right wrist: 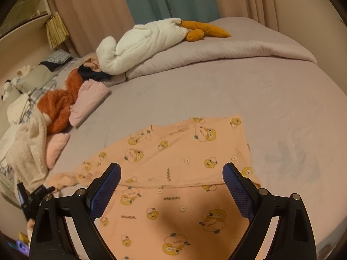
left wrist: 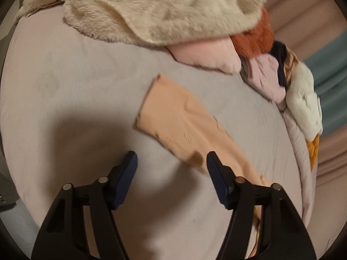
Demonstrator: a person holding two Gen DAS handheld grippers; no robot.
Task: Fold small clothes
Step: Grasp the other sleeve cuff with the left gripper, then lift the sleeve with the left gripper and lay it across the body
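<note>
The word "GAGAGA" is printed repeatedly across the peach garment (right wrist: 184,162), between yellow cartoon chicks. The garment is spread flat on the mauve bedsheet (right wrist: 271,112), with one part folded over and a sleeve (left wrist: 180,121) stretched out to the side. The right gripper (right wrist: 171,174) is held wide above its middle, nothing clamped. The left gripper (left wrist: 171,160) is seen parted and empty at the sleeve's near edge.

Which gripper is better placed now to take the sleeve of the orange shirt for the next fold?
Probably the left gripper: the shirt sleeve lies just beyond its open fingers. The right gripper hangs over the shirt's body, away from the sleeve.
</note>
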